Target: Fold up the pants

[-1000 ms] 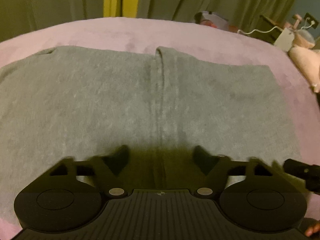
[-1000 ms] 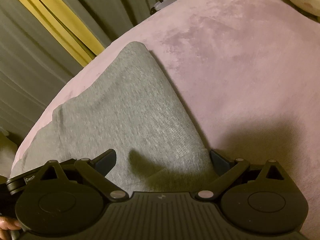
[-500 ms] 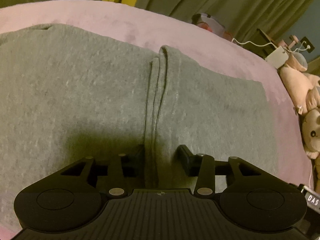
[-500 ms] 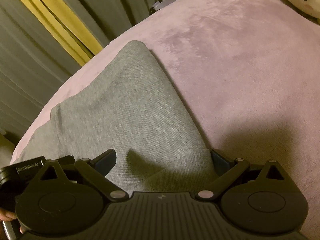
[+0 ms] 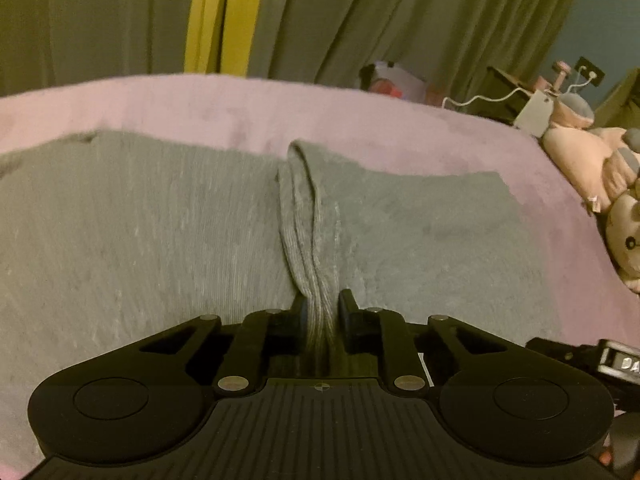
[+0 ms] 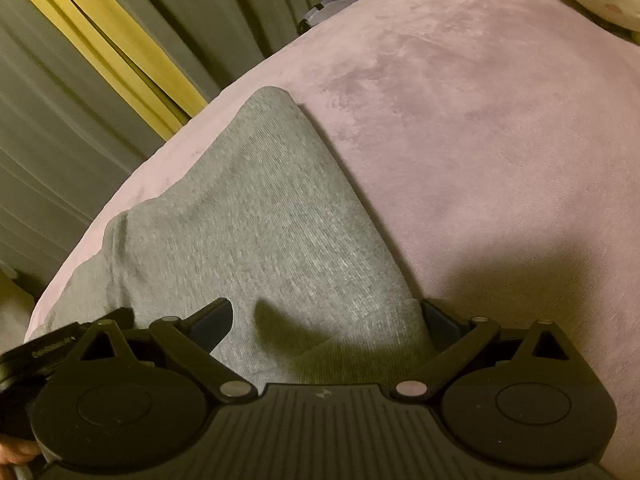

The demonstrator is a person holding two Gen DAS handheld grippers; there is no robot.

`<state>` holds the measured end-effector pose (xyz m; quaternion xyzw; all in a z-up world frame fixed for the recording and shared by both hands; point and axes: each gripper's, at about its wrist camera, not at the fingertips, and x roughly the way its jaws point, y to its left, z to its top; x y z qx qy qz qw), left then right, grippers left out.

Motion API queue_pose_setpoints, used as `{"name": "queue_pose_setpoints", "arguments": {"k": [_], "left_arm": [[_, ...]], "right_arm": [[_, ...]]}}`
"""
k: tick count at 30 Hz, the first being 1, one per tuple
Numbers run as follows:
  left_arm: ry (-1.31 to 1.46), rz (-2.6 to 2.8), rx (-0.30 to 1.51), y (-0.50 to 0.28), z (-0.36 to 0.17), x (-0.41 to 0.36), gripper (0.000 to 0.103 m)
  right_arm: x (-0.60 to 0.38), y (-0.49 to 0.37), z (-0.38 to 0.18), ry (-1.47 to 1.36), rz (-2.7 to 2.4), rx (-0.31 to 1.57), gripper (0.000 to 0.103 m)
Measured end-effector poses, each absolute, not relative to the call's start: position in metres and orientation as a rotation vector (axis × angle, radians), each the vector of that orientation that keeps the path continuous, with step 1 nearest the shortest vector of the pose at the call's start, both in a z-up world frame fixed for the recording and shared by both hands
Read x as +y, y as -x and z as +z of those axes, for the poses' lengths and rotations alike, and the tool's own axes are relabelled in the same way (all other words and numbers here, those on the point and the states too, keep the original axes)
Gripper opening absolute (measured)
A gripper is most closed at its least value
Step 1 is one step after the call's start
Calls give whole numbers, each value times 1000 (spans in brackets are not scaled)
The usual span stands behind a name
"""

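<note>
Left gripper (image 5: 323,306), just closing, pinches the grey pants' (image 5: 160,232) ridge.

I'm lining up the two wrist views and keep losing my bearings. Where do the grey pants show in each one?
Left wrist: the grey pants fill the middle, a ridge of them pinched in the left gripper, whose jaws have just been closing.
Right wrist: the pants run from centre to lower left, one edge between the open right gripper fingers.
Shared landmark: the yellow curtain strip.

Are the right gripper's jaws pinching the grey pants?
No, the right gripper stands wide open over the grey pants, pinching nothing.
</note>
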<state>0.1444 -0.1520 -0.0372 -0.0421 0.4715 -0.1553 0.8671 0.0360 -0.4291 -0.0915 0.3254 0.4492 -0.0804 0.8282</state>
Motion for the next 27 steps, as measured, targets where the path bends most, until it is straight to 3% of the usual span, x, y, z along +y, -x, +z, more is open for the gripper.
{"name": "queue_pose_setpoints", "arguments": {"k": [7,27], "left_arm": [[74,-287,943,-151,-15,-138,18],[74,-174,952,-142,-21,-86,20]], "right_arm": [[-432,-34,-91,-725,-151,933,99],[-429,-38,-92,-688,-153,949,99]]}}
